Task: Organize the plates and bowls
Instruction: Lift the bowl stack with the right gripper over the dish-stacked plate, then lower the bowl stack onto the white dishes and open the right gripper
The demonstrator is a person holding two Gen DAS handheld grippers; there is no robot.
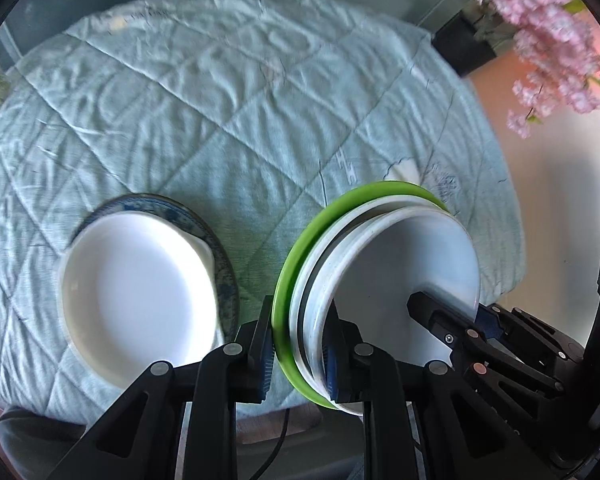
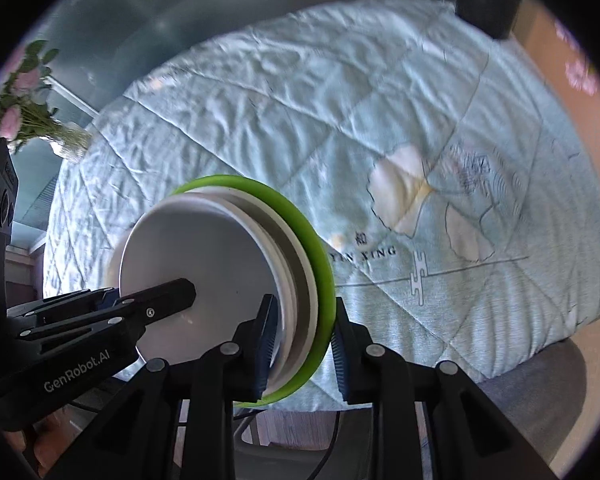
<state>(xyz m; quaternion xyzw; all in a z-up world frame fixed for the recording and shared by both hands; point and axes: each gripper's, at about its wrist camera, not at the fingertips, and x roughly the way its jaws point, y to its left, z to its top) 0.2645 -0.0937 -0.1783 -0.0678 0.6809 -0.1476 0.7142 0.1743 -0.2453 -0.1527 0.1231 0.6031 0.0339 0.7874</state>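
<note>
Left wrist view: both grippers, left gripper point(image 1: 300, 344) and right gripper point(image 2: 302, 344), clamped on green-rimmed plate stack point(image 1: 380, 264).

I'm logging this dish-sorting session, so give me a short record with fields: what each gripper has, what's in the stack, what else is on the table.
left gripper: shut on the stack's rim
right gripper: shut on the opposite rim of the same stack
held stack: white plates nested on a green plate
stack attitude: tilted, apparently lifted off the quilted blue tablecloth
also on table: white plate on a blue patterned plate, left of the stack
background: pink blossoms
</note>
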